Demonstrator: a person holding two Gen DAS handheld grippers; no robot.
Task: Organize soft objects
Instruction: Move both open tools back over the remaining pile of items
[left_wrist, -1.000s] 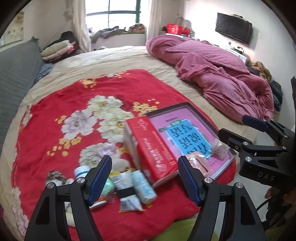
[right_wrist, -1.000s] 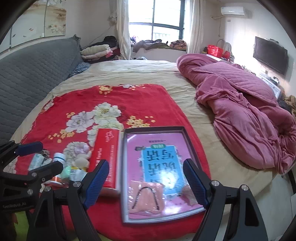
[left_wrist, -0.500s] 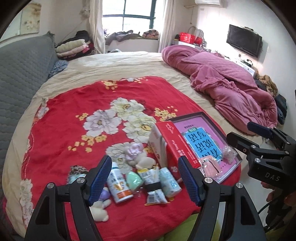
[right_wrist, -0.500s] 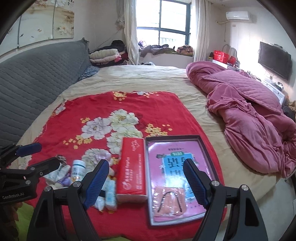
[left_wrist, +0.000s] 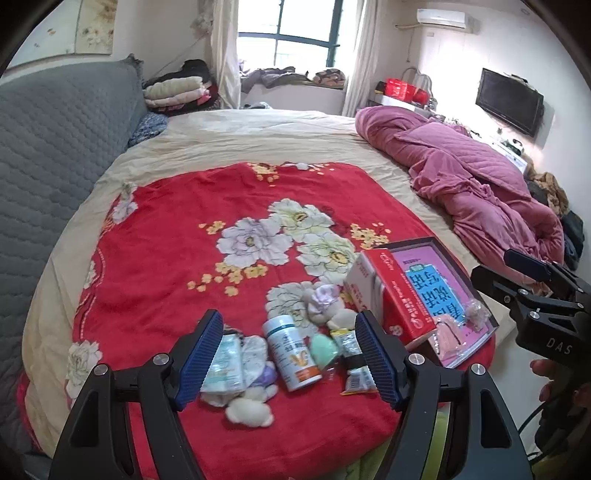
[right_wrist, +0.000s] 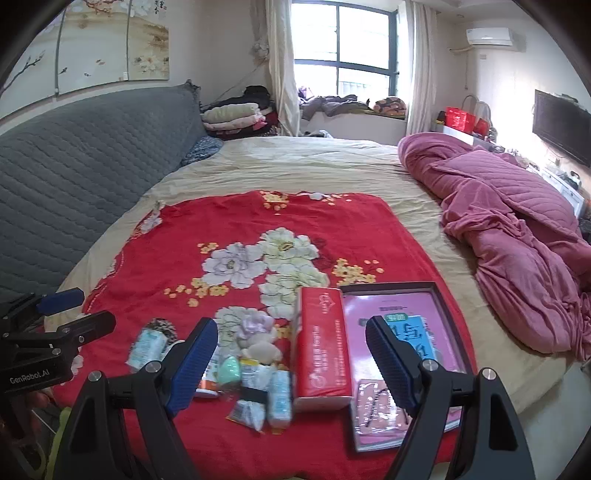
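Note:
A clutter of small items lies at the near edge of a red floral blanket: a white plush toy, a white bottle, a mint green soft item, snack packets, a beige and lilac plush and a red tissue pack. My left gripper is open and empty above them. My right gripper is open and empty above the tissue pack and packets.
A dark tray with a pink book and a pink bagged item lies right of the tissue pack. A crumpled pink quilt is at the right. A grey quilted headboard is at the left.
Both grippers have pulled back and up from the bed, so more of the blanket and the small items shows. Both stay open. No object has moved.

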